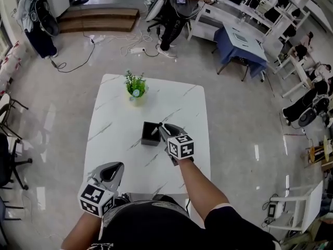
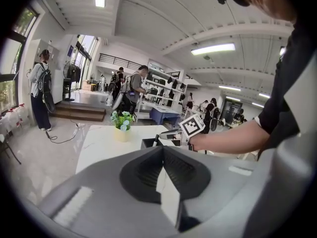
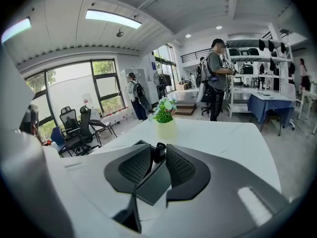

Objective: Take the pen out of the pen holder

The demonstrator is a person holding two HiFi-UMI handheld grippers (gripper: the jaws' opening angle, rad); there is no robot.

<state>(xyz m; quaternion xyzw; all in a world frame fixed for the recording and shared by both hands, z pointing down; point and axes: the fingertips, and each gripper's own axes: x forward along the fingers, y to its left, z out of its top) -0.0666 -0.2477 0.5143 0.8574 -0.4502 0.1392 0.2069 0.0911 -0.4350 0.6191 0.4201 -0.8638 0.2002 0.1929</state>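
Observation:
A black square pen holder [image 1: 150,135] stands at the middle of the white marble table [image 1: 119,119]. A pen [image 1: 155,130] with a dark cap sticks up out of it. My right gripper [image 1: 162,129] reaches in from the right, over the holder's rim. In the right gripper view its jaws [image 3: 159,155] are closed on the pen's top [image 3: 159,149], with the holder's edge [image 3: 137,143] just below. My left gripper [image 1: 115,166] hangs at the table's near edge, shut and holding nothing [image 2: 162,148]. From there the holder [image 2: 148,143] and the pen [image 2: 157,139] show ahead.
A small potted plant [image 1: 136,85] stands at the table's far side, behind the holder. People, chairs, desks and shelves stand around the room, well away from the table. A cable lies on the floor beyond the far edge.

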